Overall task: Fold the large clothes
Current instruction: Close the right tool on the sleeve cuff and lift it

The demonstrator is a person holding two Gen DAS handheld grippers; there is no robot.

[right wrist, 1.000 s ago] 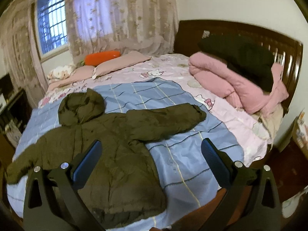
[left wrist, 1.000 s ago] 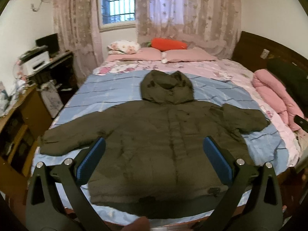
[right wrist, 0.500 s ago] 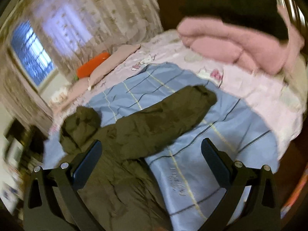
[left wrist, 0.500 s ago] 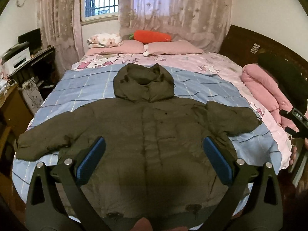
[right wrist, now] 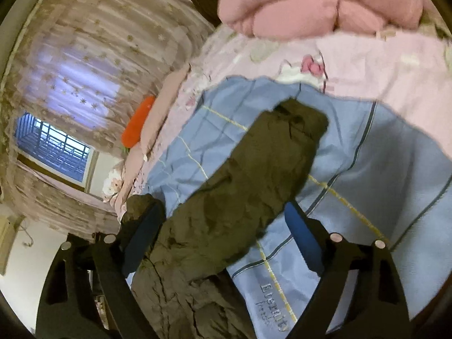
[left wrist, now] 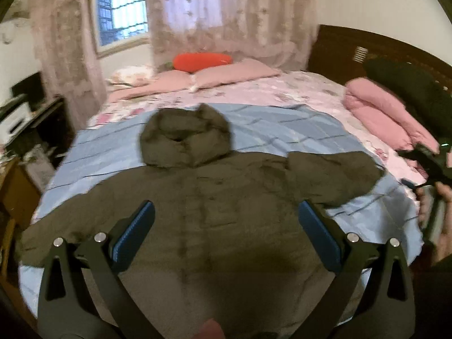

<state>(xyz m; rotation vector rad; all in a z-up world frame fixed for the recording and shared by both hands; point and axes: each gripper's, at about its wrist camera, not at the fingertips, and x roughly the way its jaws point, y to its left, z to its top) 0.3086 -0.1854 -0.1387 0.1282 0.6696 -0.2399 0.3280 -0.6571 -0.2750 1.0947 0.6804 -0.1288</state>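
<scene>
A dark olive hooded puffer jacket (left wrist: 214,209) lies flat and face up on a blue checked sheet (left wrist: 282,130), hood toward the pillows, both sleeves spread out. My left gripper (left wrist: 226,226) is open and empty, above the jacket's lower body. My right gripper (right wrist: 223,234) is open and empty, tilted, just above the jacket's right sleeve (right wrist: 254,180), whose cuff points to the pink bedding. The right gripper also shows at the right edge of the left wrist view (left wrist: 429,166), beside that sleeve's cuff.
Pink pillows (left wrist: 226,73) and a red-orange bolster (left wrist: 202,60) lie at the head of the bed. A folded pink quilt (right wrist: 319,2) and dark clothing (left wrist: 406,84) sit at the bed's right by the wooden headboard. A desk with a printer (left wrist: 14,118) stands left.
The right gripper has dropped toward the jacket's right sleeve and rolled to the side. The left gripper has shifted slightly over the jacket's body. Both stay open.
</scene>
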